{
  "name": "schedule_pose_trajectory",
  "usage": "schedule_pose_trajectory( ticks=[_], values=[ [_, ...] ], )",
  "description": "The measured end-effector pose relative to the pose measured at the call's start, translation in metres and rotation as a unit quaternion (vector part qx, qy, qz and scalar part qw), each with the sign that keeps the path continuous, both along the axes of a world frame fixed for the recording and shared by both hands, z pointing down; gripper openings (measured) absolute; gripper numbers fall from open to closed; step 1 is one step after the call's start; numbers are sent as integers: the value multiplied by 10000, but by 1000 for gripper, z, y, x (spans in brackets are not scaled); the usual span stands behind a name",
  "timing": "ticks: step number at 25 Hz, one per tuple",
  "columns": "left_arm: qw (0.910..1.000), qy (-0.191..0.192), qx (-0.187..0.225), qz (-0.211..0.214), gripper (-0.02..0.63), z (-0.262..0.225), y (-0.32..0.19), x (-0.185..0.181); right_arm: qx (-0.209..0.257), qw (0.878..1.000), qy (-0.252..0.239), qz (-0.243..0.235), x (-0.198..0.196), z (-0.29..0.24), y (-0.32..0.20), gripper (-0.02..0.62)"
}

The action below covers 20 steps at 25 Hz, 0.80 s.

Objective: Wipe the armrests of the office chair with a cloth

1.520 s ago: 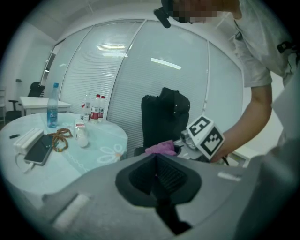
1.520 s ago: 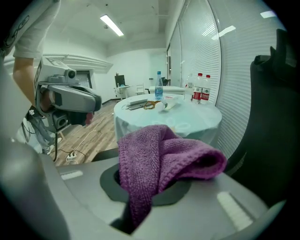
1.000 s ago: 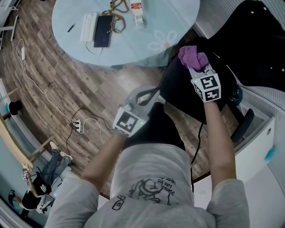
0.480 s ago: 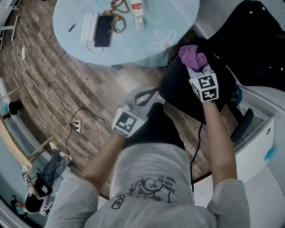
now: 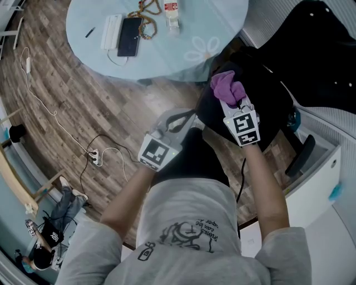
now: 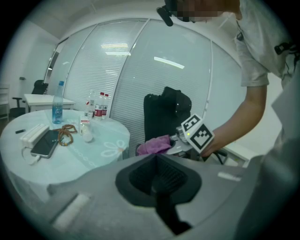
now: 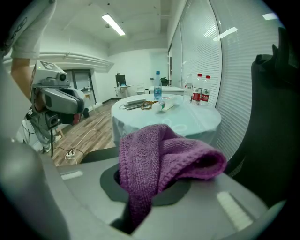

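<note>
Purple cloth (image 7: 161, 157) clamped betw. R gripper (image 7: 140, 201) jaws, bunched over tips, over black chair (image 5: 270, 108), L gripper (image 6: 157, 183) closed, empty.

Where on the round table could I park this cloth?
Bare: the table near rim, this side of the phone and bottle, plus its right side. Crowded: far left, around phone, beads, pen. The cloth is in the right claw.
</note>
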<state>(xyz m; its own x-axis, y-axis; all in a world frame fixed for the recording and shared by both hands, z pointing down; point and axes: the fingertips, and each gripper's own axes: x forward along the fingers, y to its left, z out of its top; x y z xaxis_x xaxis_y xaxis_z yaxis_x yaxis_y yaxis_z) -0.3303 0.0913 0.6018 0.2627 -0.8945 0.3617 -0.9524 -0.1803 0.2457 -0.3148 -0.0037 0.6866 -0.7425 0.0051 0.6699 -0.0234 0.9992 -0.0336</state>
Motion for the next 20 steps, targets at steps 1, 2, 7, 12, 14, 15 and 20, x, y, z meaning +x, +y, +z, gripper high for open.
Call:
schedule_pose_trajectory(
  ticks=[1,2,7,12,14,15,20],
  values=[
    [10000,-3,-3,-2,2,0,0,0,-18,10000,-8,-45,2,-1,7,40],
    [10000,-9,-4,-1,2,0,0,0,-40,10000,-17,-89,3,-1,15,40],
    [10000,-11,10,0,2,0,0,1,-184,9994,-49,-304,12,-4,56,40],
    [10000,-12,27,3,2,0,-2,3,-281,9983,-83,-501,22,-5,93,40],
    [10000,-15,27,11,2,0,-2,3,-263,9978,-78,-599,25,-7,103,40],
    [10000,-12,26,14,2,0,-2,3,-269,9976,-72,-639,26,-7,107,40],
    [10000,-4,9,23,2,1,-2,3,-278,9959,-43,-858,26,-7,110,41]
  ],
)
